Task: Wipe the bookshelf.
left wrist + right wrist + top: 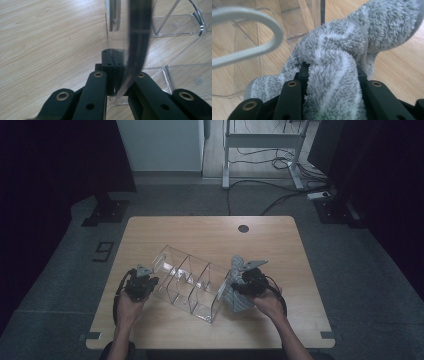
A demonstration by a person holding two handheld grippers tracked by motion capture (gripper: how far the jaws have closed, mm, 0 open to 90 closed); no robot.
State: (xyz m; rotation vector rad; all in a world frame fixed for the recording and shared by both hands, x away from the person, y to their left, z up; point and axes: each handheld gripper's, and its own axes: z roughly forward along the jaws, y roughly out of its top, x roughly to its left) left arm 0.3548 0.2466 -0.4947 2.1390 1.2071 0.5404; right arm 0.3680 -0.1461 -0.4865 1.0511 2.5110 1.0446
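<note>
On the bench, slightly toward six o'clock of its middle, a clear acrylic organizer is held tipped, its long axis running from ten o'clock to four o'clock. It is judged stiff, light and slippery, with thin walls that could crack or scratch under a hard pinch — so it is best gripped by an end wall's rim, as is done now. Several open compartments split by transparent dividers can be made out. Its ten-o'clock end wall is clamped between the left tongs. At the four-o'clock end a grey, white-striped fluffy cloth — soft, light, easily bunched — is pinched in the right tongs and pressed against the organizer's end wall.
</note>
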